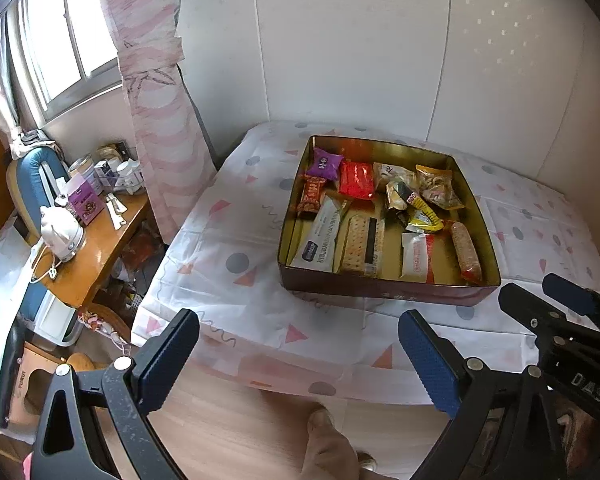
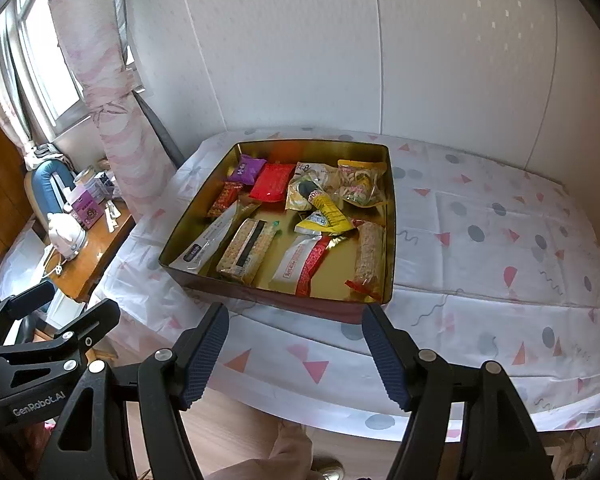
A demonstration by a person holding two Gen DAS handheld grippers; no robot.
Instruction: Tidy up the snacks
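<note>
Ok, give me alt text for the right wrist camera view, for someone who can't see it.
An open gold-lined tin filled with wrapped snacks sits on a table covered by a patterned cloth. The right gripper hangs open in front of the tin, holding nothing, and the left gripper shows at the lower left.

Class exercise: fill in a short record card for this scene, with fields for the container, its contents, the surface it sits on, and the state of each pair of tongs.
Container: open gold-lined tin, no lid on it
Contents: wrapped snacks, among them a purple packet and a red packet
Surface: table with patterned cloth
Left tongs: open, empty, short of the tin
Right tongs: open, empty, short of the tin
</note>
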